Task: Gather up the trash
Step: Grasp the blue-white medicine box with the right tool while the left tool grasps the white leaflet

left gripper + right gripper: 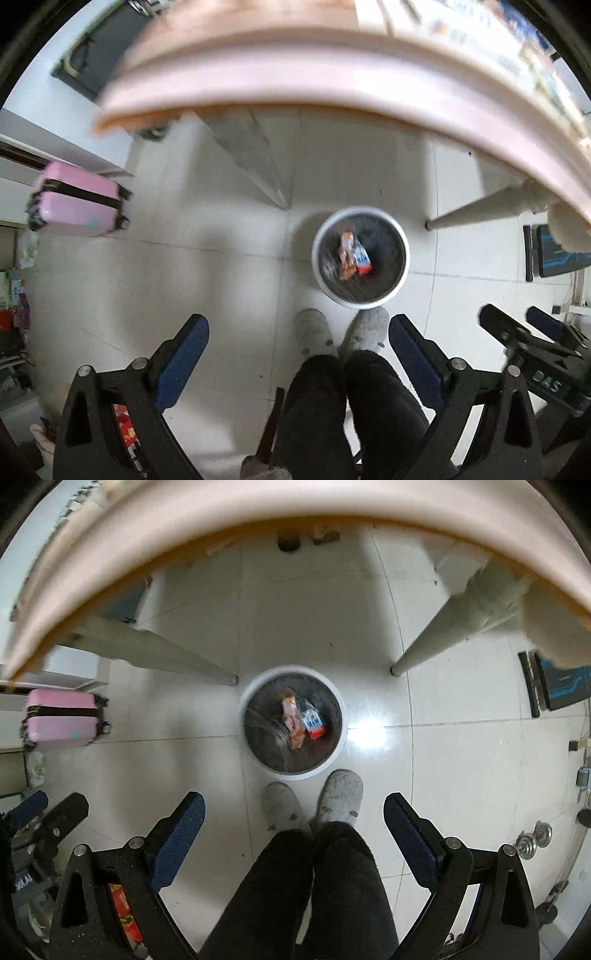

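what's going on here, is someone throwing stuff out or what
A person in black trousers and grey slippers stands over a white trash bin on the tiled floor, holding a gripper in each hand. Both the left gripper and right gripper are open and empty. Two pieces of trash lie in the bin: an orange wrapper and a small blue-and-white carton. A pink table edge looms overhead.

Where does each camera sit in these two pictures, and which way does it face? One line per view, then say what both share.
Left wrist: on the left gripper, facing down at the floor and trash bin; legs and slippers show, right gripper alongside.
Right wrist: on the right gripper, facing down at the bin; legs show.
Shared: bin with wrappers, pink suitcase, table edge.
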Available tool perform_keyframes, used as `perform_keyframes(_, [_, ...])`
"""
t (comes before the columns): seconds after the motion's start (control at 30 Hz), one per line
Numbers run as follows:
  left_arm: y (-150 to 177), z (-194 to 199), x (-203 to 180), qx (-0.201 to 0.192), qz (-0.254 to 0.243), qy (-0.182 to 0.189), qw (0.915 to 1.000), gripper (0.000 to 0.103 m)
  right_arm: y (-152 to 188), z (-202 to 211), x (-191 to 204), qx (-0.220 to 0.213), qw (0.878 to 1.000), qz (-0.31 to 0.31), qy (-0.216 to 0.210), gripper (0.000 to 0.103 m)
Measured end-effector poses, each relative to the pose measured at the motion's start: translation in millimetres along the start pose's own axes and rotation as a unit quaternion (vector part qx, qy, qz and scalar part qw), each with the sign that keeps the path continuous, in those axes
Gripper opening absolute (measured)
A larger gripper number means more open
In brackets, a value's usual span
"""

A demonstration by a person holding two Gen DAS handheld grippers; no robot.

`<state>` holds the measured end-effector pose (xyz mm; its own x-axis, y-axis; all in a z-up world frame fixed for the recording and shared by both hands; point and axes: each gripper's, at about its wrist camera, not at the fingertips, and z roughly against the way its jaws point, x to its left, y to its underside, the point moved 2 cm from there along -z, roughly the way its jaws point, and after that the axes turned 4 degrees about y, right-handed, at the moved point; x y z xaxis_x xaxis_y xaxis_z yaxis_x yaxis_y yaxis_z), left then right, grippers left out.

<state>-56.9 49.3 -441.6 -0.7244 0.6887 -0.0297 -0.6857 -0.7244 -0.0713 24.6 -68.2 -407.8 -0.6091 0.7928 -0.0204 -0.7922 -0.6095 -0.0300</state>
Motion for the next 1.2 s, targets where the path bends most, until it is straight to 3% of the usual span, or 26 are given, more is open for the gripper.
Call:
perform_keyframes(0.17, [-32,55,-14,-0.057,0.002,0.002,0.9984,0.1,-28,101,2,-0.045,0.998,0.039,0.005,0.099])
perform_keyframes(0.33, [-70,72,-38,-0.087,0.018,-0.003,0.9961,0.1,-90,164,-2,-0.076,0.981,0.162,0.081,0.099])
perform_keyframes(0.4, [-86,65,-49,-0.083,0.028,-0.004,0.9962,0.1,-121,167,-3,-0.065,0.965,0.223,0.122,0.099])
perform_keyframes(0.53, [-110,48,-62,-0.057,0.073,-0.007,0.9957,0.1,-181,139,-5,-0.019,0.92,0.346,0.185,0.099])
perform_keyframes(0.7, [-122,35,-59,-0.023,0.149,-0.011,0.9885,0.1,-218,92,3,0.036,0.86,0.471,0.194,0.099])
perform_keyframes(0.83, [-127,27,-57,-0.002,0.204,-0.015,0.9789,0.1,-228,69,1,0.069,0.833,0.523,0.168,0.099])
perform_keyframes(0.9, [-127,28,-56,0.008,0.231,-0.022,0.9726,0.1,-234,68,-3,0.08,0.831,0.532,0.142,0.099])
perform_keyframes(1.0, [-132,35,-60,0.018,0.267,-0.024,0.9631,0.099,-245,75,-14,0.076,0.848,0.513,0.114,0.089])
perform_keyframes(1.07, [-144,41,-64,0.018,0.296,-0.001,0.955,0.099,-261,79,-28,0.094,0.877,0.459,0.109,0.089])
perform_keyframes(1.1, [-149,42,-67,0.018,0.306,0.012,0.9517,0.099,-271,86,-37,0.092,0.896,0.427,0.086,0.089])
perform_keyframes(1.2, [-173,40,-71,0.025,0.34,0.054,0.9387,0.099,-303,104,-70,0.061,0.941,0.326,0.072,0.089])
